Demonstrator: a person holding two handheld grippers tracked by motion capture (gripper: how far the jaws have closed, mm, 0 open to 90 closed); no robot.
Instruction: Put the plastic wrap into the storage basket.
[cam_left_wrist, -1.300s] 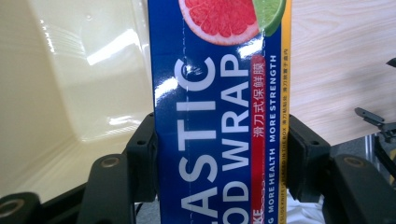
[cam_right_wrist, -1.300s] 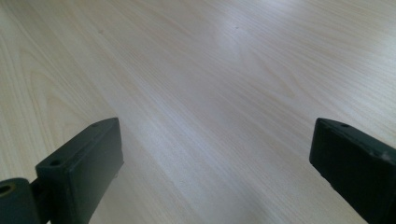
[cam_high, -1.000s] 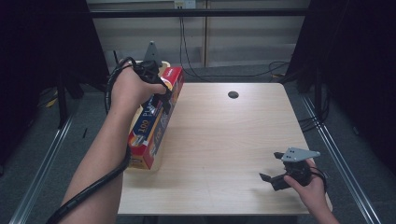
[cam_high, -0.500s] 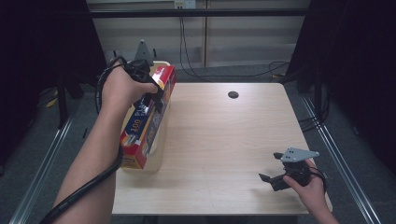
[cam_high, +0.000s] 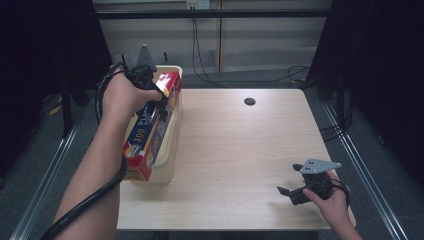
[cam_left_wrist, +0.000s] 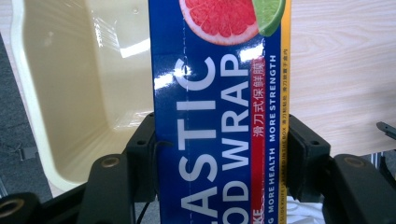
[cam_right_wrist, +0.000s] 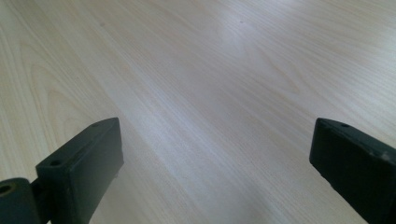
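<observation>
At about nine o'clock on the pale wooden desk (cam_high: 240, 150) sits a cream plastic rectangular tub (cam_high: 172, 131), hard against the desk's left edge. Over it the left hand-held gripper (cam_high: 159, 102) is pinching a long blue, red and yellow cardboard box of plastic wrap (cam_high: 150, 137). In the left gripper view both black pads press flat on the box's two long side faces (cam_left_wrist: 219, 154), with the tub's bare glossy floor (cam_left_wrist: 84, 93) showing at ten o'clock of the box.

The box's long axis runs roughly from twelve to six o'clock along the tub's own length. It is tilted: the far end, near the grip, rides above the rim, while the near end hangs low over the tub's near wall. Whether that low end already touches the tub I cannot tell. So the box lies straight ahead of the left jaws and directly over the tub, and the likely next move is to lower it and level it so it drops inside lengthwise.

At about five o'clock, well apart from the tub, the right hand-held gripper (cam_high: 295, 194) rests low by the desk's near edge, its jaws spread wide over bare wood (cam_right_wrist: 210, 93), holding nothing. The left hand is clearly the nearer one.
</observation>
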